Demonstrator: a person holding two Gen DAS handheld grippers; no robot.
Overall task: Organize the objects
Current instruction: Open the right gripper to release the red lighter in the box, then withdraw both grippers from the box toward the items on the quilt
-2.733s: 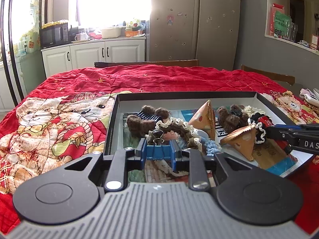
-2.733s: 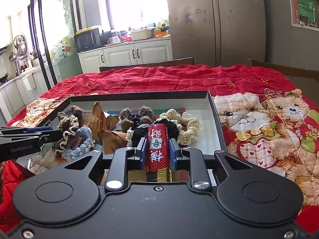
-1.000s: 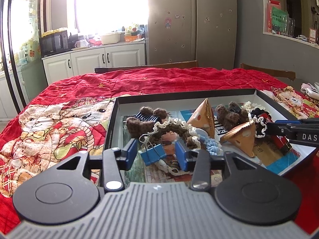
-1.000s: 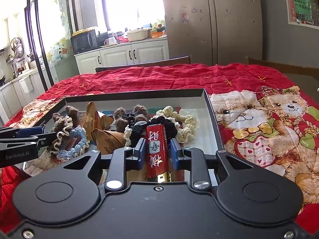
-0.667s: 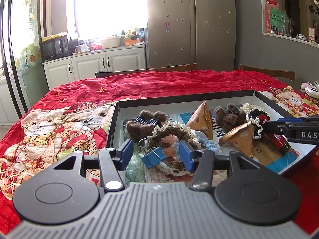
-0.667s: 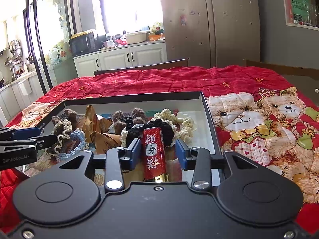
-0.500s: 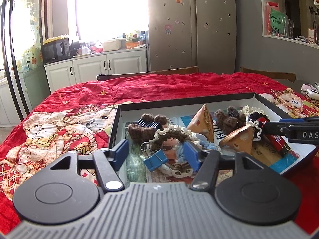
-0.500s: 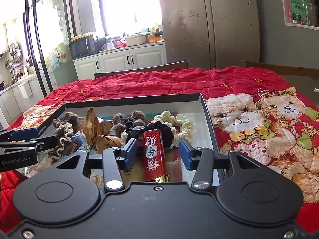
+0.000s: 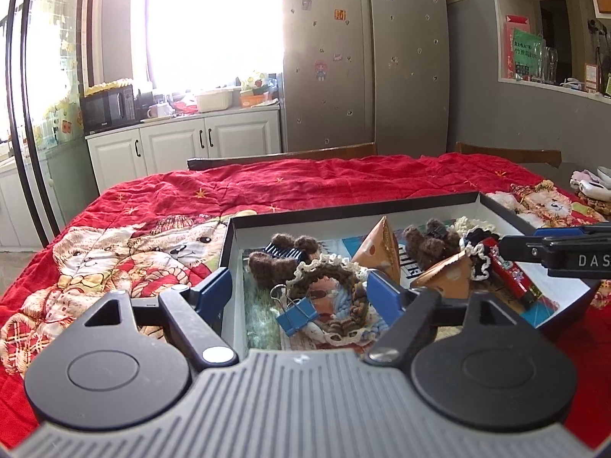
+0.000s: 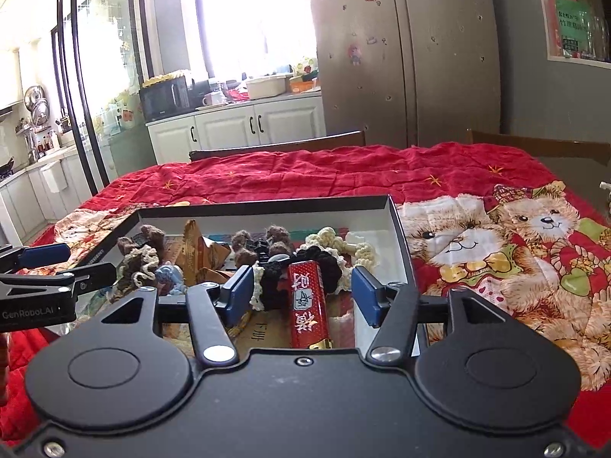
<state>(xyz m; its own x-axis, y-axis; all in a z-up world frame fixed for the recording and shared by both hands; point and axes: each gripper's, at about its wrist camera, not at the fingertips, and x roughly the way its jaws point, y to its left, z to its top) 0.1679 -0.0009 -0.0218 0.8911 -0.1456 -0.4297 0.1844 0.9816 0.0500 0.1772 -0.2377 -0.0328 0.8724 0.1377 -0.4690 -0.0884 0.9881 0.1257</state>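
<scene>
A blue binder clip [image 9: 296, 315] is lying in the black tray [image 9: 351, 210], between the spread fingers of the left gripper [image 9: 301, 295] — nothing is being held. A red lighter [image 10: 307, 299] is resting between the wide-open jaws of the right gripper [image 10: 303, 292] — untouched. Brown knitted hair ties [image 9: 280, 263] and tan paper cones [image 9: 380, 250] are seen lying just ahead, on the red bear quilt [image 9: 152, 244].
</scene>
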